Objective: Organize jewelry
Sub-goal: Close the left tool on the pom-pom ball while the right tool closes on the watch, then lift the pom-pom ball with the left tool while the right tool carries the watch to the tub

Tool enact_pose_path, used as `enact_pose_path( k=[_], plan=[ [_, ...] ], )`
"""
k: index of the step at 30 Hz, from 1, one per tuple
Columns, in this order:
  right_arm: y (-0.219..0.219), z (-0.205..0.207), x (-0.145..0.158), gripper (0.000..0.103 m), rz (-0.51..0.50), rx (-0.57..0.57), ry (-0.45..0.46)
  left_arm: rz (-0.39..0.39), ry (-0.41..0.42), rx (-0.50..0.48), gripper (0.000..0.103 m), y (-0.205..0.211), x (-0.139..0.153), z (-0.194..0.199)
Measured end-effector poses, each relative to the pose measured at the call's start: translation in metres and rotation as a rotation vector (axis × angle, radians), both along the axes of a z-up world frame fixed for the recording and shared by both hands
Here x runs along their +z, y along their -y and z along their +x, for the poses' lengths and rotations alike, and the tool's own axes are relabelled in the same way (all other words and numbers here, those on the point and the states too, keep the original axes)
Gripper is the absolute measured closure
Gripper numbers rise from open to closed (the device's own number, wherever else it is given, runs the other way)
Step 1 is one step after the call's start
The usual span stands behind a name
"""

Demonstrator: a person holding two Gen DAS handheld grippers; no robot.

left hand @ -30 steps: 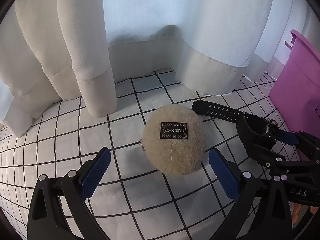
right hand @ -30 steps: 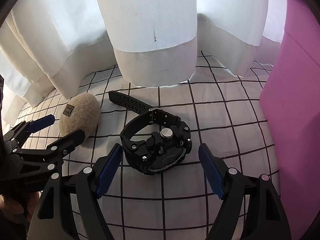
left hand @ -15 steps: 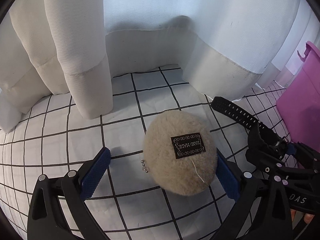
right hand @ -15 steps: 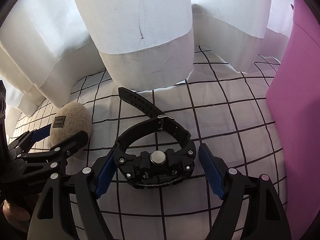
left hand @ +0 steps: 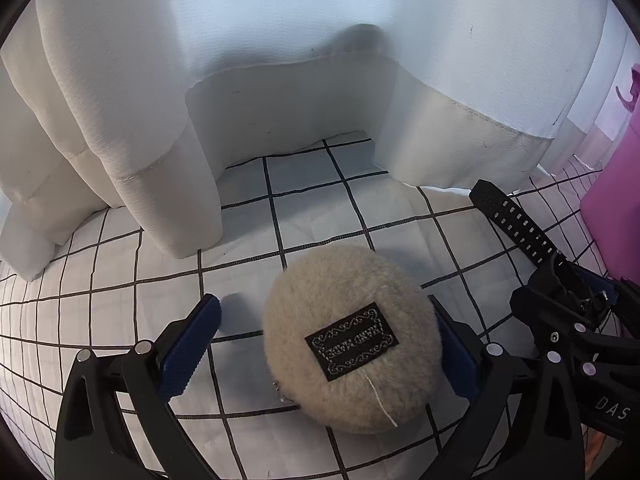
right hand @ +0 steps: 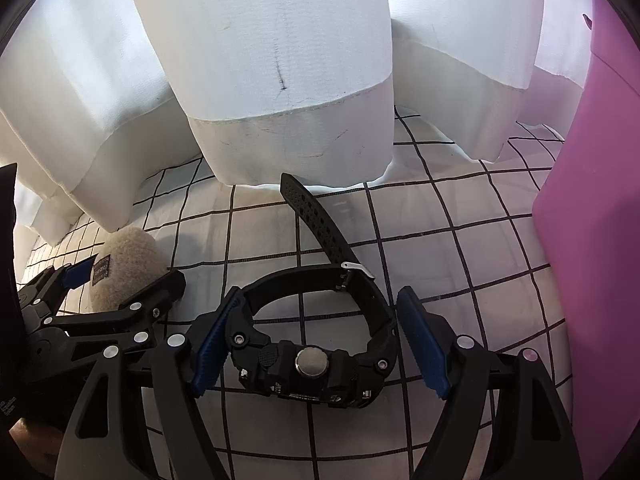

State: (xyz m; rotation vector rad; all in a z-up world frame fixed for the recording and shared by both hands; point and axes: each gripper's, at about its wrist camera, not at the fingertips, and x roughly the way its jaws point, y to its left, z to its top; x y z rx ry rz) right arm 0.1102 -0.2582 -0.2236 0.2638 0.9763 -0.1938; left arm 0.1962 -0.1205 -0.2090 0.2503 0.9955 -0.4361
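A round beige fleece pouch with a black label lies on the checked cloth, small metal beads showing at its lower left edge. My left gripper is open, its blue pads on either side of the pouch; the right pad touches or nearly touches it. A black wristwatch lies on its side with its strap stretched away. My right gripper is open around the watch, the left pad close to its case. The pouch also shows in the right wrist view, and the strap in the left wrist view.
White curtains hang down onto the checked cloth just behind both objects. A pink plastic box stands to the right of the watch. The two grippers are side by side, close to each other.
Both grippers have moved forward: the pouch now sits between the left pads and the watch between the right pads. Both stay open.
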Motion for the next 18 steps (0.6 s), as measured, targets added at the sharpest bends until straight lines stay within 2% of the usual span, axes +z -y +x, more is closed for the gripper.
enact_pose_path(
  k=[2, 4, 7, 13, 18],
  plan=[
    [-0.004, -0.002, 0.000, 0.030, 0.000, 0.003, 0.001, -0.003, 0.005, -0.002, 0.014, 0.001, 0.002, -0.003],
    [-0.007, -0.003, 0.001, 0.037, 0.009, 0.009, 0.008, -0.006, 0.009, -0.016, 0.028, 0.001, 0.003, -0.007],
    [-0.009, -0.006, -0.001, 0.037, 0.009, 0.000, 0.012, -0.013, 0.011, -0.028, 0.043, -0.001, 0.006, -0.014],
    [-0.009, -0.022, 0.001, 0.037, 0.028, -0.019, 0.017, -0.049, -0.019, 0.002, 0.045, -0.027, 0.009, -0.025],
    [-0.015, -0.041, 0.006, 0.037, 0.034, -0.012, 0.029, -0.058, -0.001, -0.005, 0.045, -0.041, 0.019, -0.044]
  ],
)
